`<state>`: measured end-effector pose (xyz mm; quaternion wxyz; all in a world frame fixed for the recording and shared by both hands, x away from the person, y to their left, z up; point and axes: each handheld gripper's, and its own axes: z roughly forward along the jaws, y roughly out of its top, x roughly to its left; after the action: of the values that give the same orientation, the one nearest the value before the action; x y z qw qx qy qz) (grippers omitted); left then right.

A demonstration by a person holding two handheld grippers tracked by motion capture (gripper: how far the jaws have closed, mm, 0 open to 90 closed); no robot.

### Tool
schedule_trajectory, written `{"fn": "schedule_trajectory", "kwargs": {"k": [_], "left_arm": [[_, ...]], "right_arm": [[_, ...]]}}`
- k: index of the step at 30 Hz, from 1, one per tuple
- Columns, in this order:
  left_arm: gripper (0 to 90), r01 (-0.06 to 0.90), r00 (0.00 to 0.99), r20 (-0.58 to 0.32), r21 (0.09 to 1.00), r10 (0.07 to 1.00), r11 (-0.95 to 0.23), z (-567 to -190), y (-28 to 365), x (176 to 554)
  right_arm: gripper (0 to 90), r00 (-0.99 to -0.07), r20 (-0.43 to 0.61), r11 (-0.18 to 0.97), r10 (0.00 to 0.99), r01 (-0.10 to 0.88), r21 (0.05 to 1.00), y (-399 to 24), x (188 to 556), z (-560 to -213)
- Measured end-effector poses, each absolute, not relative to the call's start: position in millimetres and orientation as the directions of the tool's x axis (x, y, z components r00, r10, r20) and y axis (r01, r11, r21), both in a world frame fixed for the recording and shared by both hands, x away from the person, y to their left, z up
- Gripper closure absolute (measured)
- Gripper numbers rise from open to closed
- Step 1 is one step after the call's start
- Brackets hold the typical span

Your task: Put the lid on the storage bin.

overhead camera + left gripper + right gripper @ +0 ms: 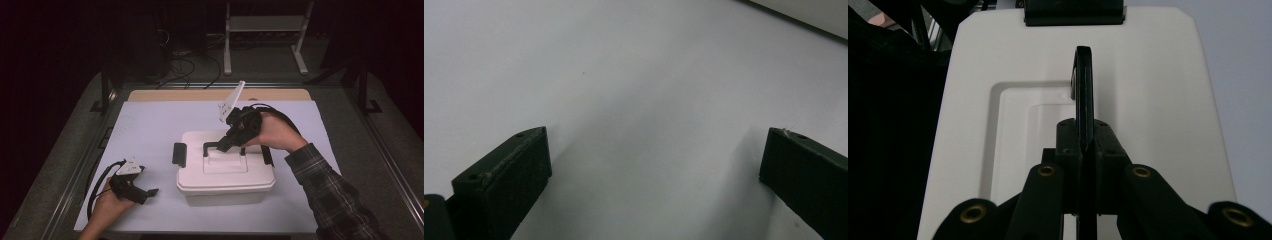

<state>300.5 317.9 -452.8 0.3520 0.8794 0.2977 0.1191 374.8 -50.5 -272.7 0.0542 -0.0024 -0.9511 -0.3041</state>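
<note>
I read this as a lab recording bay — dark room, lit only over the table (150, 130), which is covered by a white sheet with a bare wood strip along its far edge. Metal rails (385, 150) frame the left and right edges. Beyond the far edge, cables (187, 67) lie loose on the floor beside a white metal stand (265, 35) — rig hardware, nothing domestic.

- Left gripper (150, 192) lies low in the person's left hand (111, 202), jaws spread wide.
- Right gripper (223, 145), in the right hand (275, 131), angles downward, jaws clamped together on a black handle (1084, 85).
</note>
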Motion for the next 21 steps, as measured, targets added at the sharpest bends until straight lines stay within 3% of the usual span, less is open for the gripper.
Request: {"fn": "schedule_trajectory", "kwargs": {"k": [7,12,17,21], "left_arm": [[0.0,0.439,0.795,0.0,0.69,0.607,-0.575,-452.8,317.9,300.5],[0.0,0.44,0.795,0.0,0.69,0.607,-0.575,-452.8,318.0,300.7],[0.0,0.439,0.795,0.0,0.69,0.607,-0.575,-452.8,318.0,300.8],[0.0,0.439,0.795,0.0,0.69,0.607,-0.575,-452.8,318.0,300.8]], "right_arm": [[82.0,-0.995,0.099,0.813,-0.024,0.038,0.581,-49.3,371.3,-276.3],[53.9,-0.997,0.073,0.798,0.017,0.058,0.6,-52.9,369.9,-275.8],[31.5,-0.994,0.008,0.77,0.11,0.091,0.631,-66.4,369.7,-271.7],[22.2,-0.979,-0.029,0.753,0.203,0.137,0.644,-82.4,368.2,-270.2]]}}
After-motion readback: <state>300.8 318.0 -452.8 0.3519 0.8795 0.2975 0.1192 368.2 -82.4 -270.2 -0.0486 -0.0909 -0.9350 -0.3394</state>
